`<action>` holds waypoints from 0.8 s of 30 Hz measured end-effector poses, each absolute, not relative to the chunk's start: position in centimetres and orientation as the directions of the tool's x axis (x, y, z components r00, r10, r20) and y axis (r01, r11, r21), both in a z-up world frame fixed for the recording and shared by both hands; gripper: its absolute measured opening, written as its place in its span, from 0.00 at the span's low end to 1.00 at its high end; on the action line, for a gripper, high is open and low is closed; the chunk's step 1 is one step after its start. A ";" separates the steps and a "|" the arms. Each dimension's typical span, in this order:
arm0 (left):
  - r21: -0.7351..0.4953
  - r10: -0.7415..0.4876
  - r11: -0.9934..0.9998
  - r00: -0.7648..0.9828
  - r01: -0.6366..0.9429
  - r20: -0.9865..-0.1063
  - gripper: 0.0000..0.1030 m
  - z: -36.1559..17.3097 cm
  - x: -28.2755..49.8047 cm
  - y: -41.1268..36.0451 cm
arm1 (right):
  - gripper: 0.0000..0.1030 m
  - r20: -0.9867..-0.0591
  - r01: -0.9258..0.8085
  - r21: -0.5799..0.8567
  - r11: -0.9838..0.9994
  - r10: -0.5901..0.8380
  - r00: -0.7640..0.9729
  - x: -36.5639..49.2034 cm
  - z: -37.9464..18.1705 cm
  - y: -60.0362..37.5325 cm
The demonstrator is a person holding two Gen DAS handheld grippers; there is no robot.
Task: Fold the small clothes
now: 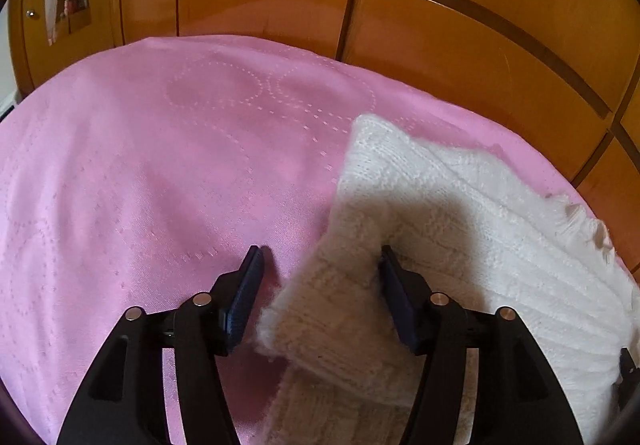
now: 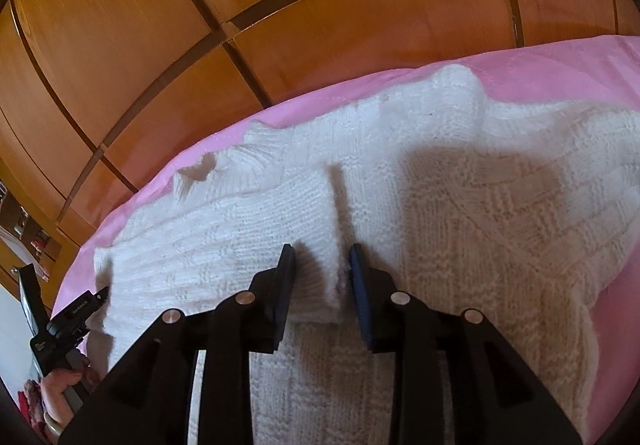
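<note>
White knit sweater (image 2: pixel 460 213) flat on pink bedspread (image 1: pixel 140 165). Your left gripper (image 1: pixel 320 269) open around sleeve cuff (image 1: pixel 316 309); right gripper (image 2: pixel 322 265) parted, straddling folded sleeve (image 2: pixel 280 221).

Light: warm daylight, fairly bright.
Shadows: my claws throw soft grey patches on the white knit (image 2: pixel 460 205).
Glare: faint sheen on the wooden doors (image 1: pixel 460 45).
Distortion: fisheye bending, dark corners.
Blur: slight softness throughout.

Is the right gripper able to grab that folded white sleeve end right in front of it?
Probably yes: the right gripper has its jaws apart with the sleeve end of the white sweater between them, and nothing blocks it.
</note>
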State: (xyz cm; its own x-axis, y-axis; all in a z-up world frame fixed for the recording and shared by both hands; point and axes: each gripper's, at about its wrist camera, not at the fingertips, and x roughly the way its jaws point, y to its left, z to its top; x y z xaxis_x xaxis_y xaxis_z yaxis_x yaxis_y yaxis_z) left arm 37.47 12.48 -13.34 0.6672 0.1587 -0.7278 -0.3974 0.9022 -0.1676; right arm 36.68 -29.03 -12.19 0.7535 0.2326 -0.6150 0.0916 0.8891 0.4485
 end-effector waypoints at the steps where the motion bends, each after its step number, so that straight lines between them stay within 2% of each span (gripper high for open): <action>1: -0.180 0.154 0.900 0.675 -0.398 -0.722 0.71 -13.2 37.1 12.4 | 0.28 -0.608 0.088 0.463 0.882 0.243 0.756 36.6 -12.3 -29.2; 3: -0.186 0.167 0.887 0.667 -0.423 -0.726 0.82 -12.9 36.1 13.4 | 0.31 -0.592 0.080 0.486 0.870 0.261 0.763 36.4 -12.3 -29.6; 6: -0.173 0.166 0.892 0.658 -0.418 -0.735 0.88 -12.9 33.9 12.9 | 0.40 -0.574 0.076 0.496 0.865 0.260 0.777 36.1 -12.3 -29.9; 11: -0.267 0.064 0.899 0.706 -0.348 -0.705 0.89 -12.9 28.2 12.1 | 0.63 -0.525 0.115 0.495 0.861 0.191 0.829 34.1 -11.4 -30.6; 14: -0.345 0.030 0.873 0.743 -0.346 -0.669 0.90 -12.9 26.2 13.1 | 0.64 -0.504 0.166 0.536 0.828 0.155 0.850 32.2 -11.5 -32.0; 17: -0.426 -0.019 0.837 0.759 -0.344 -0.650 0.90 -13.4 25.8 14.5 | 0.62 -0.496 0.180 0.603 0.777 0.189 0.848 30.5 -12.2 -33.4; 24: -0.408 -0.027 0.850 0.746 -0.333 -0.666 0.96 -13.9 26.1 13.6 | 0.62 -0.505 0.197 0.669 0.717 0.243 0.828 25.7 -11.8 -37.0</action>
